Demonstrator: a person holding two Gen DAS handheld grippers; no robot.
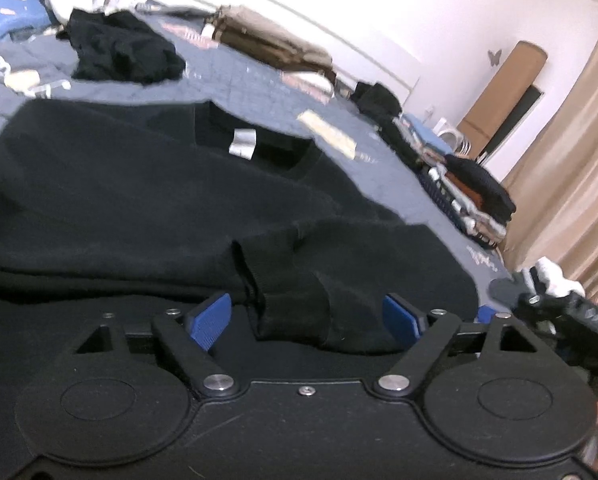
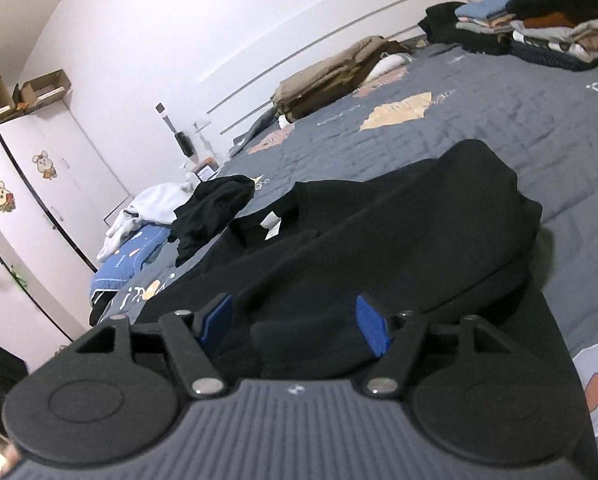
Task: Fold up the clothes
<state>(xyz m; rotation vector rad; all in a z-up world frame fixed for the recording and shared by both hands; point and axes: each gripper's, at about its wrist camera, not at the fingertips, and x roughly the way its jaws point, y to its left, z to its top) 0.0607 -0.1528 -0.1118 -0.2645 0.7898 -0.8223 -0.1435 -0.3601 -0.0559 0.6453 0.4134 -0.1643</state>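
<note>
A black sweater (image 1: 99, 180) lies spread on the grey quilted bed cover (image 1: 259, 80), its neck with a white label (image 1: 243, 142) facing away. One sleeve is folded across the body. My left gripper (image 1: 307, 320) is open, and the ribbed sleeve cuff (image 1: 295, 312) lies between its blue pads (image 1: 211, 320) without touching them. In the right wrist view the sweater (image 2: 419, 220) fills the middle. My right gripper (image 2: 295, 326) is open low over it, black cloth lying loose between its pads (image 2: 373, 330). Part of the right gripper also shows at the left wrist view's right edge.
Folded clothes (image 2: 559, 28) are stacked at the bed's far corner. A crumpled black garment (image 2: 211, 208) lies beyond the sweater, next to white clothes (image 2: 155, 204). A brown folded bundle (image 2: 331, 76) sits by the headboard. Beige curtains (image 1: 579, 160) hang at the right; a white wardrobe (image 2: 39, 200) stands at the left.
</note>
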